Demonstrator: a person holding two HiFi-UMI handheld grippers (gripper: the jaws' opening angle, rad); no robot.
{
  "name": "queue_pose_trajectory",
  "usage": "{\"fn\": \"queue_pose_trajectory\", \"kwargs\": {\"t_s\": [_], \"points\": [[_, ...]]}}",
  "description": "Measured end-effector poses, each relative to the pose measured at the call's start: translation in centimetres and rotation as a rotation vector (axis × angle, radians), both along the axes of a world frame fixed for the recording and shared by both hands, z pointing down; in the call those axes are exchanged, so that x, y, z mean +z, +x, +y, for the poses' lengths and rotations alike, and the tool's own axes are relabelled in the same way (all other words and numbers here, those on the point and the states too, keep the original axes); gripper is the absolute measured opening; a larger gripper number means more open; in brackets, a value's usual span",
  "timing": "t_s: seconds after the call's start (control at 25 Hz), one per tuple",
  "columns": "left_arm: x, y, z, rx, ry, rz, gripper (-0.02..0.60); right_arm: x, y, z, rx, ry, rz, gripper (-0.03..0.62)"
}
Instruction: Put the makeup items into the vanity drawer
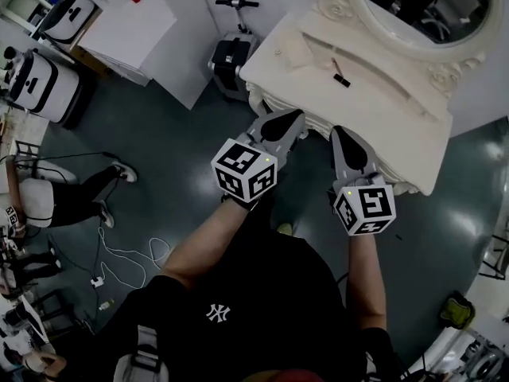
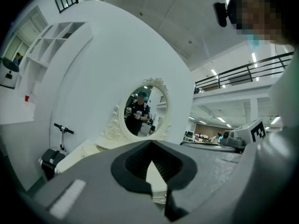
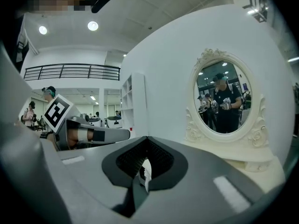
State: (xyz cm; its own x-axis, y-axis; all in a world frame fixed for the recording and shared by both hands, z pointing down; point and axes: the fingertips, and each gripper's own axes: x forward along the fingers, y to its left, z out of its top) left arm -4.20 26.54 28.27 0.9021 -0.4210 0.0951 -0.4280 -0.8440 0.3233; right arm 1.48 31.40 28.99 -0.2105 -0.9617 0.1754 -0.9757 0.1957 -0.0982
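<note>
A cream vanity with an oval mirror stands ahead of me. A small black makeup item and a thin dark stick lie on its top. My left gripper is shut and empty, held at the vanity's front edge. Just to the right, my right gripper is also shut with nothing in it. The left gripper view has its jaws closed before the mirror. In the right gripper view, the jaws are closed, with the mirror to the right.
A folded scooter leans left of the vanity. White equipment cases and white boards stand at the far left. A person's legs and loose cables lie on the dark floor.
</note>
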Motion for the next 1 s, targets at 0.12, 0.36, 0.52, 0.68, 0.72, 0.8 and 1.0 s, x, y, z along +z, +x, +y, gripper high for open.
{"fn": "queue_pose_trajectory", "kwargs": {"t_s": [0.12,0.36,0.52,0.68,0.72,0.8,1.0], "points": [[0.7,1.1,-3.4,0.02,0.005,-0.016,0.0,0.7,0.8,-3.5,0.016,-0.019,0.005,0.023],[2.8,2.3,-10.2,0.072,0.0,-0.057,0.0,2.8,1.3,-10.4,0.054,-0.07,0.007,0.025],[4.5,3.1,-13.6,0.118,-0.013,-0.074,0.0,4.3,1.5,-14.3,0.078,-0.104,0.026,0.025],[5.8,3.9,-15.8,0.155,-0.025,-0.081,0.0,5.8,2.1,-16.7,0.103,-0.146,0.044,0.033],[6.1,4.2,-16.3,0.161,-0.027,-0.082,0.0,6.3,2.4,-17.1,0.107,-0.159,0.048,0.037],[6.9,5.1,-17.1,0.174,-0.033,-0.088,0.0,7.6,3.3,-17.6,0.113,-0.189,0.061,0.043],[9.3,7.8,-18.8,0.181,-0.058,-0.106,0.0,10.8,7.4,-19.8,0.119,-0.252,0.084,0.055]]}}
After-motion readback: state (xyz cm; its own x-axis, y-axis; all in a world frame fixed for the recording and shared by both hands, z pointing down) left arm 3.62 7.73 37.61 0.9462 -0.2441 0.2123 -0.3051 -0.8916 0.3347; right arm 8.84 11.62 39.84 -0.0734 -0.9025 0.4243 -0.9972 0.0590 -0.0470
